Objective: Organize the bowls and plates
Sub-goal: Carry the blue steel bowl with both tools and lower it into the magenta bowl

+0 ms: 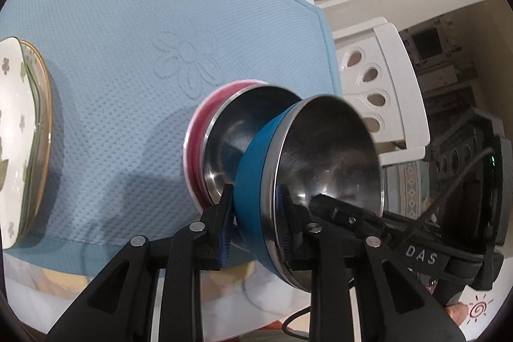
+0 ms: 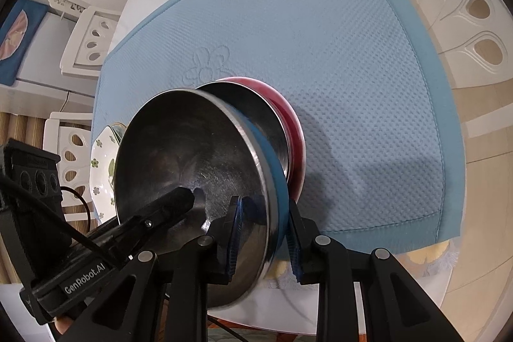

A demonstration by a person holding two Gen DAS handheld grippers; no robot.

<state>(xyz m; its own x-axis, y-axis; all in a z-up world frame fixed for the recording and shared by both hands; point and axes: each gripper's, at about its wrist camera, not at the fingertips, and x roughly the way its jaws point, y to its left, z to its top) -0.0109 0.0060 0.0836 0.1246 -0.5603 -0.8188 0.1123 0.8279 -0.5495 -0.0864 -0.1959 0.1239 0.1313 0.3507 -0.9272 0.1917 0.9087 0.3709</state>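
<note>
Over the blue mat, both the left tongs and right tongs pinch opposite rims of the blue bowl, which should settle squarely into the red bowl before release.

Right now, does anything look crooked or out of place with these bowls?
Nothing spilled or damaged. The blue bowl sits inside the red bowl on the blue mat, with both grippers, left and right, at its rim.
</note>
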